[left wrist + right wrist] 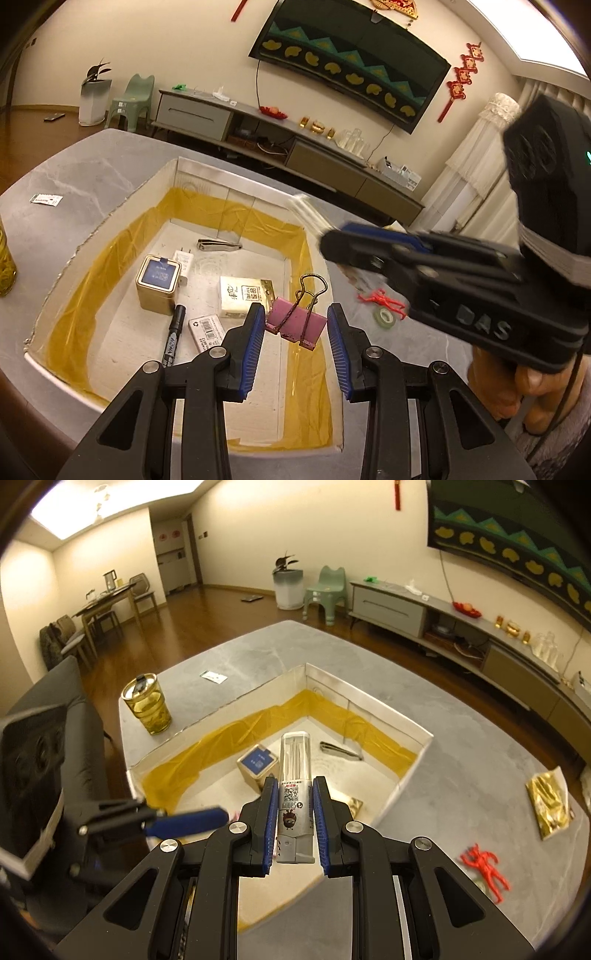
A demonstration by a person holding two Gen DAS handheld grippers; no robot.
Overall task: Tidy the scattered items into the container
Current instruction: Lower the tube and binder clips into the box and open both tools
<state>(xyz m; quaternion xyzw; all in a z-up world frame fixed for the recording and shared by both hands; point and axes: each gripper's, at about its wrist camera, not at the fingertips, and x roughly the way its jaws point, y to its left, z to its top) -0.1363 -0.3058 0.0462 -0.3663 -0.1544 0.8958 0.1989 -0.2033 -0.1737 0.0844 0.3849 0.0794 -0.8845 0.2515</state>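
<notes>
The white cardboard box (110, 229) lined with yellow tape sits on the grey table (74, 173). My left gripper (295, 309) is above the box's right side, shut on a pink binder clip (295, 323) whose wire handles point away from me. In the right wrist view my right gripper (295, 783) is over the box (369, 701), shut on a clear-topped tube with a silver label (295, 801). The left wrist view shows the right gripper (406, 258) blurred at the right, with the clear tube (306, 214) sticking out over the box's far right corner.
Inside the box lie a gold tin (157, 282), a white charger (183, 258), a nail clipper (218, 244), a white-gold carton (245, 295), a marker (175, 332) and a staples box (207, 330). A red figure (485, 867), gold foil packet (548, 805), jar (147, 705) and small packet (214, 677) lie on the table.
</notes>
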